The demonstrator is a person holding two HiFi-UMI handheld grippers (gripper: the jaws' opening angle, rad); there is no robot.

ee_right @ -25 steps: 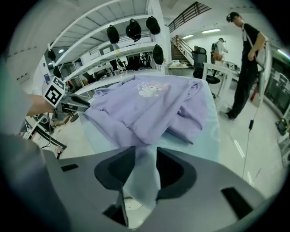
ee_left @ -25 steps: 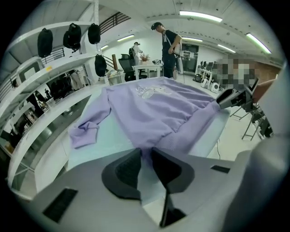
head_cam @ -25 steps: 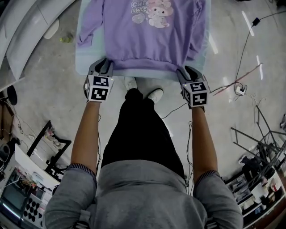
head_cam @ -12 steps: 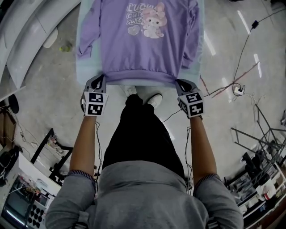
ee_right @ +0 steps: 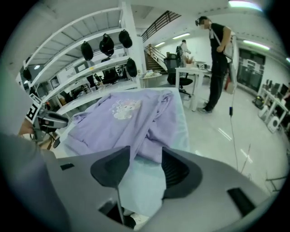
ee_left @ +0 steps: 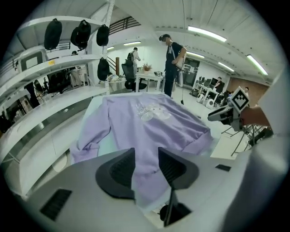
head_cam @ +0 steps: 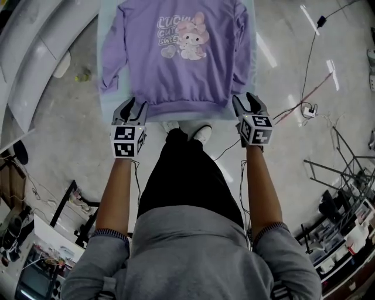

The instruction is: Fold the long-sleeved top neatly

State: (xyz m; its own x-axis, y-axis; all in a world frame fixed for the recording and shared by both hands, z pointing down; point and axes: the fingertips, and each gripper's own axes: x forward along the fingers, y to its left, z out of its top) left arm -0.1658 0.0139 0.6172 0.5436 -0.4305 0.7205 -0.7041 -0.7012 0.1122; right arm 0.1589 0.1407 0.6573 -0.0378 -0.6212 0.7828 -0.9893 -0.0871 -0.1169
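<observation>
- The purple top [head_cam: 179,58] lies flat and face up on the table [head_cam: 108,12]. Its hem [head_cam: 181,108] runs along the near edge, right at both sets of fingers.
- Left gripper [head_cam: 131,107]: its fingers have just been opening and stand apart. The hem's corner lies loosely between them, not pinched.
- Right gripper [head_cam: 246,102]: its fingers have also just been opening and are apart. The other hem corner sits at their tips, with table cover [ee_right: 140,186] showing between them.
- Cloth could cling to a ribbed pad when the fingers draw back, which would rumple the hem or drag the top off the edge.
- The next pinch on the right could catch the cover along with the top.
- The sleeve [head_cam: 110,82] beyond the left fingers is bunched at the cuff, and folding over it would likely press in creases.
</observation>
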